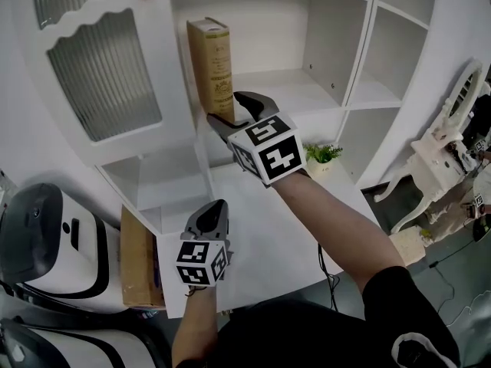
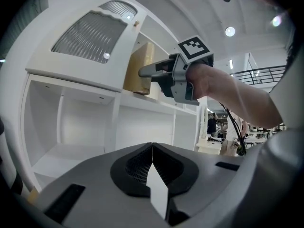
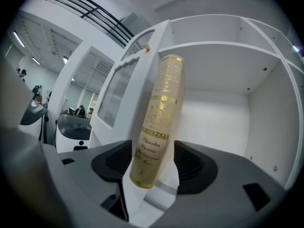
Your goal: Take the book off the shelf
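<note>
A tan book with gold print on its spine stands on end in the white shelf, against the compartment's left wall. My right gripper reaches level into that compartment. Its jaws stand wide on either side of the book's lower spine. A strip of white shelf shows between the spine and the right pad, so the right gripper is open around the book. My left gripper hangs lower down before the cupboard, apart from the book. In the left gripper view the left gripper is shut and empty.
A cabinet door with ribbed glass stands left of the book. Below is a white ledge with a small potted plant. A brown box and a white-and-black machine sit at lower left, and an ornate white stand at right.
</note>
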